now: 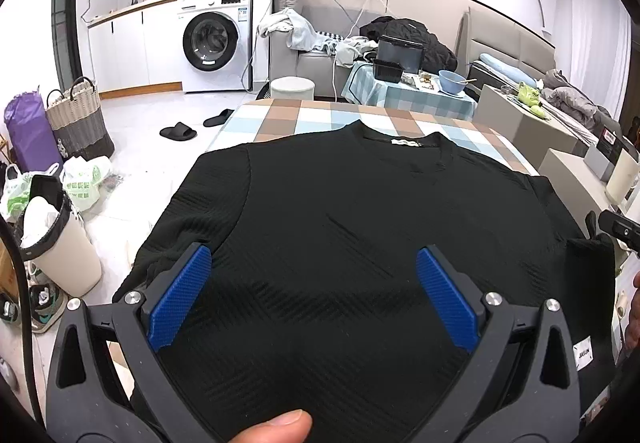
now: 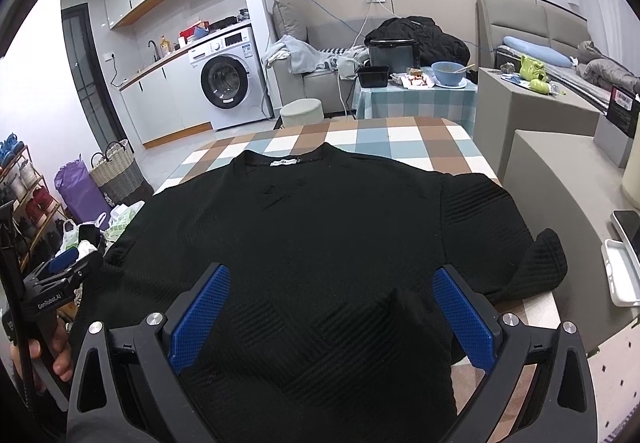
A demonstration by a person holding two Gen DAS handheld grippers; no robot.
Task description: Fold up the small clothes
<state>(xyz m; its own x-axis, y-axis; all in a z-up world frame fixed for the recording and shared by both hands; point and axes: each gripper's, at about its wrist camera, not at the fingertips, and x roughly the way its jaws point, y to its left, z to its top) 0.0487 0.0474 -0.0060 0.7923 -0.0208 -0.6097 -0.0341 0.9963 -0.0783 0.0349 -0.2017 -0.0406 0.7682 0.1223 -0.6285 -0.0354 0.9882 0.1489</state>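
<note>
Evidently pre-fold: black ribbed sweater (image 1: 360, 223) was laid flat on the checked tablecloth (image 1: 280, 119), collar away. Left gripper (image 1: 314, 259) and right gripper (image 2: 331, 279) were held over its hem, jaws spread, nothing pinched. Next move judged: a sleeve or side edge to be pinched and folded inward.

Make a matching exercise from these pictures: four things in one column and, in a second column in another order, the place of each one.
Things:
1. black shirt
2. blue bowl
3. black slippers
4. woven basket

Places:
A. on the floor, beside the purple bag
B. spread flat on the checked tablecloth, collar away from the camera
C. on the small table behind, near the sofa
D. on the white floor, in front of the washing machine

Pairs: 1-B, 2-C, 3-D, 4-A
</note>
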